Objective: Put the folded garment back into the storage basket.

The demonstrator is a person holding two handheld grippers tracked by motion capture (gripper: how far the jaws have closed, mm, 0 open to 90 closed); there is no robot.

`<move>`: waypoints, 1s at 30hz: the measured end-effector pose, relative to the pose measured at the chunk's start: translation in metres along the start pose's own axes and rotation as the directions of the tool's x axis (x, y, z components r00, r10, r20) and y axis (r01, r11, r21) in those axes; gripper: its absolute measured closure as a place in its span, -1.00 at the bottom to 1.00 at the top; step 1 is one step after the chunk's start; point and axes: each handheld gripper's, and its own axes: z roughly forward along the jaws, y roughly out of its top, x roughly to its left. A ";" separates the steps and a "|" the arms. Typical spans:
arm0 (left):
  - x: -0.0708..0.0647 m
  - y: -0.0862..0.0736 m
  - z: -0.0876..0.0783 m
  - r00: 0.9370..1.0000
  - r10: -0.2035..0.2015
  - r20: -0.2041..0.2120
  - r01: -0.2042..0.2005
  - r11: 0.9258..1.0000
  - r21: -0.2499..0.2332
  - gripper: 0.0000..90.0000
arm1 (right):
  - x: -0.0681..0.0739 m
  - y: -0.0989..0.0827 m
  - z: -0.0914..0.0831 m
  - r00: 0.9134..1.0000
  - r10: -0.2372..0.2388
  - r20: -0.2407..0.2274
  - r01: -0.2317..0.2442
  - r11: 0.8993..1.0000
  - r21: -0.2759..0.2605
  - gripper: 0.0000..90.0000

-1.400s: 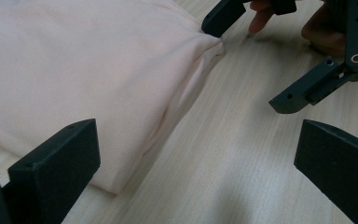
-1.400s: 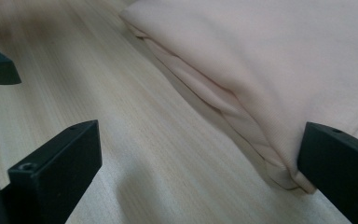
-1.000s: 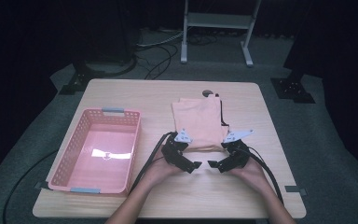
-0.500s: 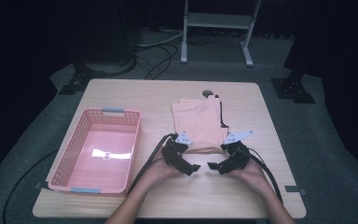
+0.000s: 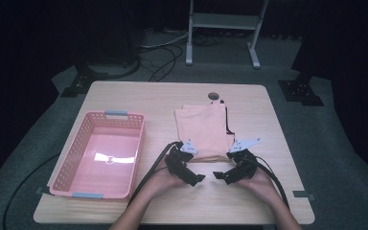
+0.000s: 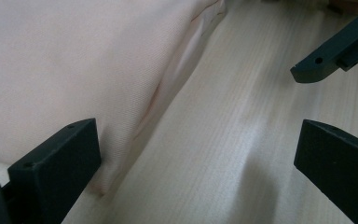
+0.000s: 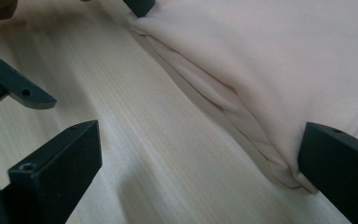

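Folded peach garment (image 5: 202, 132) on table (image 5: 139, 98); left gripper (image 5: 199, 179) and right gripper (image 5: 219, 175) at near hem, jaws wide apart, holding nothing; pink basket (image 5: 62, 170) alongside

I see a light wooden table (image 5: 139, 96) with round corners. It has a small round hole (image 5: 213, 96) near the far edge. The table stands on a grey carpet floor (image 5: 326, 139). Past the table the room is very dark, almost black. At the far side I see a grey metal stand (image 5: 224, 21) with two legs and a flat shelf. Black cables (image 5: 160, 55) lie in loops on the floor near it. Two black flat feet (image 5: 79, 85) (image 5: 301, 92) sit on the carpet by the far corners of the table. Soft light falls on the table from above.
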 end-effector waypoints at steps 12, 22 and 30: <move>-0.008 -0.005 -0.005 1.000 -0.007 0.020 0.007 1.000 0.007 -1.00 | 0.012 -0.006 -0.004 1.000 0.010 -0.010 -0.010 1.000 0.003 -1.00; -0.014 -0.009 -0.009 1.000 -0.007 0.023 0.007 1.000 0.009 -1.00 | 0.020 -0.009 -0.007 1.000 0.007 -0.016 -0.007 1.000 0.007 -1.00; -0.021 -0.015 -0.013 0.999 -0.006 0.036 0.006 1.000 0.006 -1.00 | 0.027 -0.014 -0.009 1.000 0.011 -0.026 -0.011 1.000 -0.003 -1.00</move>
